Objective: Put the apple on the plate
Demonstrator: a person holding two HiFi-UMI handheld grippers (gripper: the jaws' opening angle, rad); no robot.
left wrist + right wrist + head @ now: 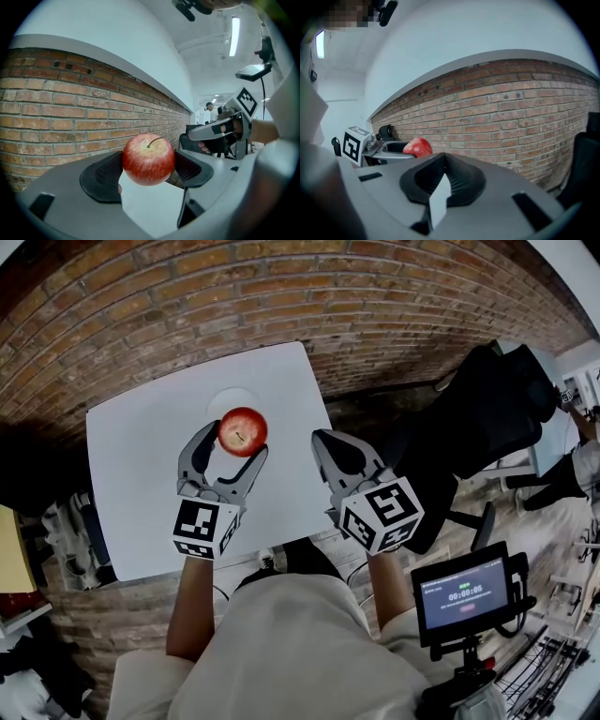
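A red apple (243, 431) with a short stem is clamped between the black pads of my left gripper (234, 444), held up off the white table (141, 484). In the left gripper view the apple (148, 159) fills the gap of that gripper (148, 172). A white plate (232, 399), faint against the table, lies just beyond the apple. My right gripper (324, 442) hovers at the table's right edge, shut and empty. Its own view shows the pads (423, 180) meeting, with the apple (417, 147) off to the left.
A brick wall (56, 117) stands close behind the table. A black office chair (487, 409) is to the right of the table. A small screen on a stand (464, 594) sits near my right arm. Bags and clutter (37, 615) lie at the left.
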